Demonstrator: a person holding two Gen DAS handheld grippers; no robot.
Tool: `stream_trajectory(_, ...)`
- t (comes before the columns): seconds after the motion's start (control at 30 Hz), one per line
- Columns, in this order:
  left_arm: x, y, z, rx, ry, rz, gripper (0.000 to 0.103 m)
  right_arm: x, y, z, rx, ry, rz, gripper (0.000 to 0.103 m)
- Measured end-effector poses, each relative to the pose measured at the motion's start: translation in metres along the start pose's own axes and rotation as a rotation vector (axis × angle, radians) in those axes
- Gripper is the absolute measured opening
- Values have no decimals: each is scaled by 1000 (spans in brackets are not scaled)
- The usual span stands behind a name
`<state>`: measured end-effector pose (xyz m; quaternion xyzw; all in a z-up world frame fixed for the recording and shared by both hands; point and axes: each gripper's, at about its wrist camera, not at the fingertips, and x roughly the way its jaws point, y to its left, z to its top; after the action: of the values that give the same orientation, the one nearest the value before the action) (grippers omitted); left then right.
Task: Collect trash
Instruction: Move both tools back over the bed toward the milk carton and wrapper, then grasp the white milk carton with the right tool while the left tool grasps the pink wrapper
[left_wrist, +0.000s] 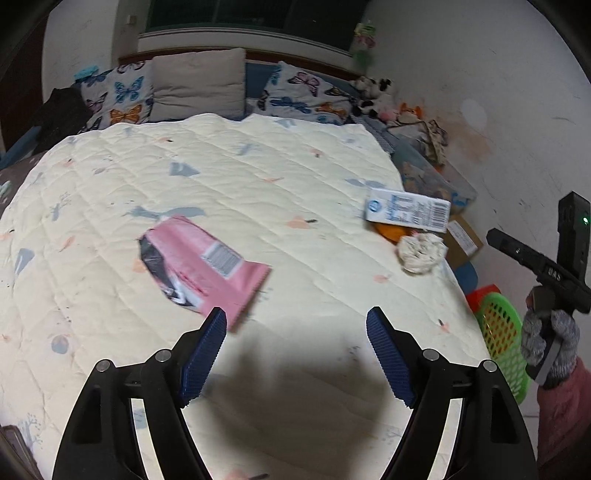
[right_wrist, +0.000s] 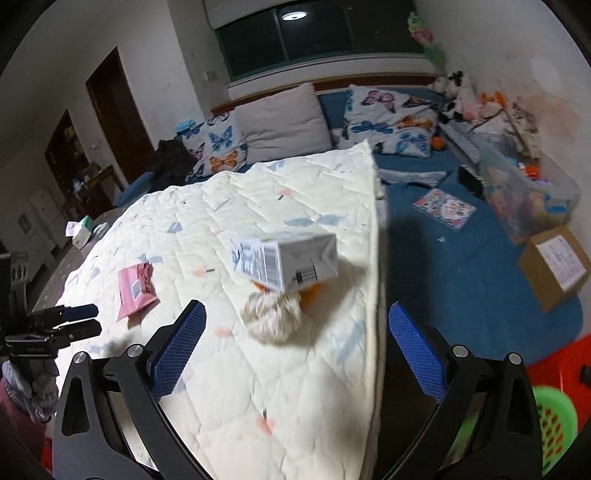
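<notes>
Where milk carton (right_wrist: 284, 260) sits, orange scrap (right_wrist: 312, 293) half hidden, paper wad (right_wrist: 271, 319) blurred

The room is dim, lit from overhead; a round ceiling lamp (right_wrist: 293, 15) glares back off the dark window (right_wrist: 317, 37). The pale quilt (left_wrist: 258, 177) catches most of the light. A soft dark shadow pools just ahead of and between the left gripper (left_wrist: 296, 319) fingers. The crumpled paper ball (right_wrist: 271, 319) between the right gripper (right_wrist: 297, 314) fingers looks smeared with motion blur. Both views bulge, with black corners.
</notes>
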<state>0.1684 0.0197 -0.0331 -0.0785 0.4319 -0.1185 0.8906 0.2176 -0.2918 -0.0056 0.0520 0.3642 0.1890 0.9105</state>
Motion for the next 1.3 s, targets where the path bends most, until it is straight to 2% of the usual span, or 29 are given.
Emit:
stream_trajectory(0.4, 9, 44, 10, -115, 12, 66, 76, 71, -18, 32, -56, 67, 103, 99)
stream_trajectory(0.63, 19, 71, 14, -209, 21, 109, 79, 103, -22, 37, -75, 97, 156, 99)
stream_trajectory(0.77, 30, 75, 20, -249, 37, 104, 81, 112, -20, 37, -80, 104, 177, 99)
stream_trajectory(0.93, 45, 81, 29, -323, 47, 116, 85, 115, -17, 37, -93, 103, 162, 97)
stream_trajectory(1.1, 59, 96, 33, -447, 60, 143, 85, 112, -10, 33, -128, 90, 124, 84)
stream_trajectory(1.17, 64, 101, 34, -493, 69, 135, 85, 108, -7, 32, -143, 78, 108, 83)
stream_trajectory(1.3, 71, 104, 39, -521, 69, 156, 85, 100, -2, 29, -166, 56, 77, 81)
